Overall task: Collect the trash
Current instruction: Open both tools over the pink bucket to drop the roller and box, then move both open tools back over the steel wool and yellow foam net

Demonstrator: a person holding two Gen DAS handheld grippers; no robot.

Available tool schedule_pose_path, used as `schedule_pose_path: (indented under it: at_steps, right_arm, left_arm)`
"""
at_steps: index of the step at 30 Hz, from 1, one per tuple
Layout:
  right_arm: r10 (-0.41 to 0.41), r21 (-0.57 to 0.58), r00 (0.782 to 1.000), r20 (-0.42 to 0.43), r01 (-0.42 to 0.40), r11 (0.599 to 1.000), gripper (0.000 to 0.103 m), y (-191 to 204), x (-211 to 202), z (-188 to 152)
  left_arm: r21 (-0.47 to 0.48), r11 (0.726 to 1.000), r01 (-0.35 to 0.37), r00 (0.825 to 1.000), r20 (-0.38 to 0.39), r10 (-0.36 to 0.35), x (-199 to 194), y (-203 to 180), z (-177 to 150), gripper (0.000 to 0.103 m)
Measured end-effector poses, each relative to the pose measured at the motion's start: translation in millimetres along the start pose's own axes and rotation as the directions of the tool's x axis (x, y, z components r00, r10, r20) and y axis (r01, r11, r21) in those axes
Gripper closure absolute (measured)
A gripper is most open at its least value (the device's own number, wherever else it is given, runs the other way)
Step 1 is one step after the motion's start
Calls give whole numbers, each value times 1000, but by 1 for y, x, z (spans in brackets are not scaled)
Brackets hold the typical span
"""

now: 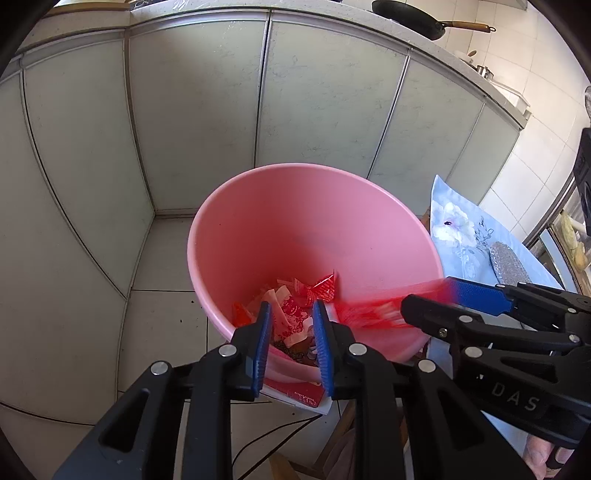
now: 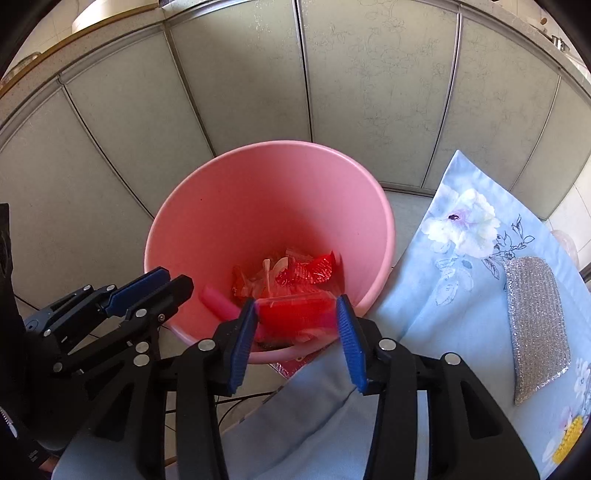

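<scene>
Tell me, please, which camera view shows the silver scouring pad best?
The right wrist view: the silver scouring pad lies whole on the floral cloth. The left wrist view shows only part of it, cut off by the right gripper.

1. Pale green cabinet doors [image 1: 199,122] run in a row behind, their panels split by dark seams; the right wrist view shows faint flower patterns etched on them.
2. A light speckled countertop [image 1: 373,22] tops the cabinets.
3. A black frying pan [image 1: 410,18] with a wooden handle sits on that countertop.
4. A light blue cloth [image 2: 439,306] printed with white flowers lies spread out on the right.
5. A silvery glittering scouring pad [image 2: 535,328] lies on the blue cloth.
6. The floor [image 1: 162,302] is laid with pale tiles, lightly speckled with dirt.
7. White wall tiles [image 1: 532,122] cover the wall on the right.
</scene>
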State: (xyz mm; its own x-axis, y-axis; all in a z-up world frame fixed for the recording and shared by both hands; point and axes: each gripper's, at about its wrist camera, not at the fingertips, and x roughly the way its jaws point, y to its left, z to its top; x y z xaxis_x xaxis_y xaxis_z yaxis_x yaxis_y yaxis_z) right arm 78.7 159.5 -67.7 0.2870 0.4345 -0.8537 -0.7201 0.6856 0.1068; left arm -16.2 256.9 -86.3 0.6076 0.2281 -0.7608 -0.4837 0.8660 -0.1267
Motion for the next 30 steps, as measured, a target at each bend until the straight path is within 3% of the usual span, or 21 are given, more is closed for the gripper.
schedule_pose_path:
  at_steps: [12, 30]
  right_arm:
    - [16, 37, 999, 49, -18, 999, 58, -13, -26, -10]
    - [-31, 106, 993, 117, 19, 994, 58, -62, -82, -53]
  left_arm:
    - [4, 1000, -1, 1000, 15, 1, -9, -1, 3, 75]
    - [-49, 996, 69, 995, 79, -65, -45, 16, 24, 73]
